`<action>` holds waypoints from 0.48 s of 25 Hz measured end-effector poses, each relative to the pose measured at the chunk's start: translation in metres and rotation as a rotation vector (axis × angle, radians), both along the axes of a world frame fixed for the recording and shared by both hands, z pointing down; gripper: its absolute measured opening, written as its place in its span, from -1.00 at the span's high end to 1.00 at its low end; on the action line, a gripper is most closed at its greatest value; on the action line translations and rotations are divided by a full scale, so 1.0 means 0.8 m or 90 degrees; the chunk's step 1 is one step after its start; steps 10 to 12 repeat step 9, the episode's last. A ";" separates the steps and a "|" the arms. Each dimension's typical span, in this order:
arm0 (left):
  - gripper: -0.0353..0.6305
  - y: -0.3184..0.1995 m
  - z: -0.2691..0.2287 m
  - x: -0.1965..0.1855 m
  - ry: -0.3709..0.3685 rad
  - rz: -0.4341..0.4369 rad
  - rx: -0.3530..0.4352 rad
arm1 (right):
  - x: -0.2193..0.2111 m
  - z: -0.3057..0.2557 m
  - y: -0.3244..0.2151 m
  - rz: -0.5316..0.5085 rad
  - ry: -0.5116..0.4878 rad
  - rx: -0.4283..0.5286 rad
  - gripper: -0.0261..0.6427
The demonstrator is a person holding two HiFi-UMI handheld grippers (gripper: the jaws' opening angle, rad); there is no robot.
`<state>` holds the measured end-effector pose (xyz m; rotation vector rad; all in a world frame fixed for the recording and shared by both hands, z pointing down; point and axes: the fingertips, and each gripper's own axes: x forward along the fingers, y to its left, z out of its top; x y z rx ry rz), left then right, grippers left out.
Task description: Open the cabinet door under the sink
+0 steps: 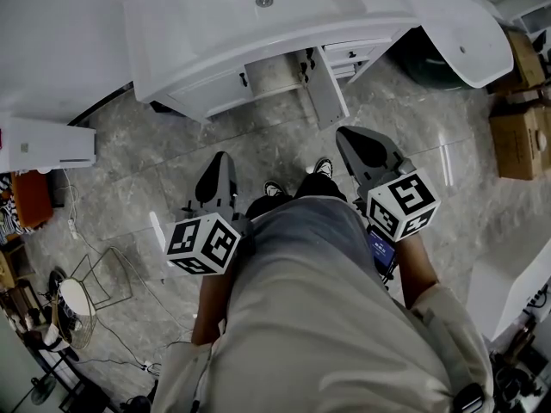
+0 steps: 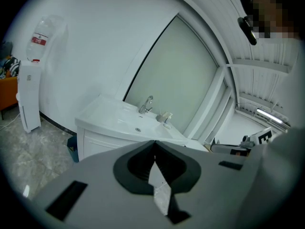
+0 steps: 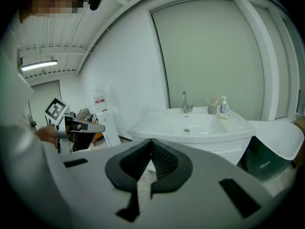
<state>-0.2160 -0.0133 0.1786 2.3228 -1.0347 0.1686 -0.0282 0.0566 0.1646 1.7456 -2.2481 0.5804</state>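
The white sink cabinet (image 1: 215, 93) stands at the top of the head view. Its middle door (image 1: 325, 89) is swung out toward me, showing a bare opening (image 1: 275, 74) under the basin (image 1: 258, 7). Both grippers hang apart from it over the floor in front of me. My left gripper (image 1: 222, 157) points at the cabinet's left part, and its jaws meet, empty (image 2: 155, 142). My right gripper (image 1: 349, 132) sits just short of the open door's lower edge, also shut and empty (image 3: 151, 140). The faucet (image 3: 185, 101) shows above the basin in both gripper views.
A water dispenser (image 1: 47, 143) stands at the left wall. A large white fixture (image 1: 456, 28) and a dark bin (image 1: 426, 54) flank the cabinet's right side, with cardboard boxes (image 1: 521, 136) beyond. A wire stool (image 1: 95, 282) and cables lie at lower left.
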 end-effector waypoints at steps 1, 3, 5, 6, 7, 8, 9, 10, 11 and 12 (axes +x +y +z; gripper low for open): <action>0.90 0.000 0.000 0.000 -0.001 0.000 0.000 | -0.001 0.000 0.000 0.000 0.000 -0.002 0.89; 0.90 0.001 -0.001 0.001 -0.001 0.002 0.002 | -0.001 0.001 0.002 0.001 0.003 -0.006 0.89; 0.90 0.003 0.000 0.003 0.000 0.005 0.002 | 0.000 0.004 0.005 0.004 0.008 -0.012 0.89; 0.90 0.004 0.002 0.004 0.001 0.005 0.001 | 0.001 0.005 0.006 0.006 0.012 -0.016 0.89; 0.90 0.005 0.003 0.004 0.002 0.006 -0.001 | 0.003 0.007 0.007 0.007 0.016 -0.019 0.89; 0.90 0.005 0.005 0.005 0.003 0.006 -0.004 | 0.005 0.009 0.008 0.009 0.020 -0.023 0.89; 0.90 0.005 0.007 0.006 0.004 0.006 -0.006 | 0.007 0.011 0.008 0.012 0.024 -0.026 0.89; 0.90 0.005 0.007 0.006 0.004 0.006 -0.006 | 0.007 0.011 0.008 0.012 0.024 -0.026 0.89; 0.90 0.005 0.007 0.006 0.004 0.006 -0.006 | 0.007 0.011 0.008 0.012 0.024 -0.026 0.89; 0.90 0.005 0.007 0.006 0.004 0.006 -0.006 | 0.007 0.011 0.008 0.012 0.024 -0.026 0.89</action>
